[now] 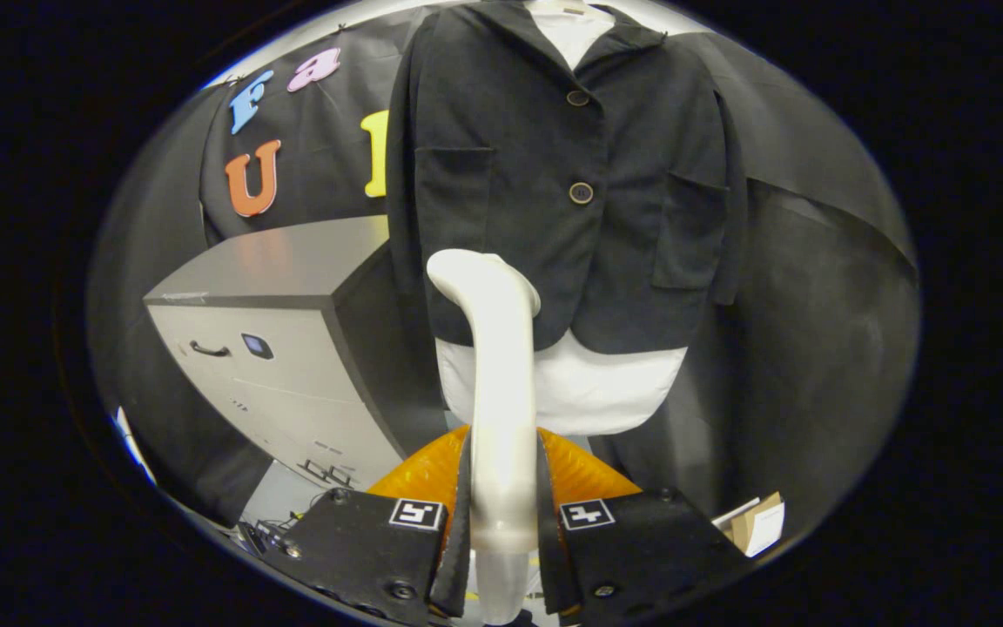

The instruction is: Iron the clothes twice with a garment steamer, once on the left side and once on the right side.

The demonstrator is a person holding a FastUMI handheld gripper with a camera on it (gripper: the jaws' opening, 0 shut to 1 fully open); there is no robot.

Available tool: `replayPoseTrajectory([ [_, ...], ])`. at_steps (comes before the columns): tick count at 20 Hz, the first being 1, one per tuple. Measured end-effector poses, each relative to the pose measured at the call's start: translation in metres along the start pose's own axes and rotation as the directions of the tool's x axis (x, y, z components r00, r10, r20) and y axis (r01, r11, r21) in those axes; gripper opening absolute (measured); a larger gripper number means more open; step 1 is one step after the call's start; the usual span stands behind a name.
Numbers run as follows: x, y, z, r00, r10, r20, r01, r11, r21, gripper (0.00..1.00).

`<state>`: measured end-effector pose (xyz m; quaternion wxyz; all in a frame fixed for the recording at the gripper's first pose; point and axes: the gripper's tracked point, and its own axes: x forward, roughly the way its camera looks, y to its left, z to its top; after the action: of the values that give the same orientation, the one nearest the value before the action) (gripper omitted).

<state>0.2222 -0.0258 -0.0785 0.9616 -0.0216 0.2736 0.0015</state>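
White curved plastic garment steamer wand (493,348) is clamped upright in the claw (503,488), both fingers pressing its neck, head just short of the dark button-front jacket (554,174) hanging over a white undershirt (589,383). Wand looks light, rigid, smooth, so hold low on the neck; jacket fabric looks soft and will likely swing when pressed. Grey metal filing cabinet (292,348) sits left.

Black jacket (554,174), white steamer (497,383)
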Motion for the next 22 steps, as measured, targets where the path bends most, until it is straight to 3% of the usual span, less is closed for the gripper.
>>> replayPoseTrajectory([
  [7,-0.022,-0.009,0.008,0.999,0.025,0.031,-0.027,0.999,0.047,0.36],
  [12,-0.066,-0.033,0.036,0.993,0.035,0.111,-0.046,0.994,0.098,0.36],
  [22,-0.139,-0.114,0.125,0.951,-0.051,0.305,-0.020,0.974,0.224,0.36],
])
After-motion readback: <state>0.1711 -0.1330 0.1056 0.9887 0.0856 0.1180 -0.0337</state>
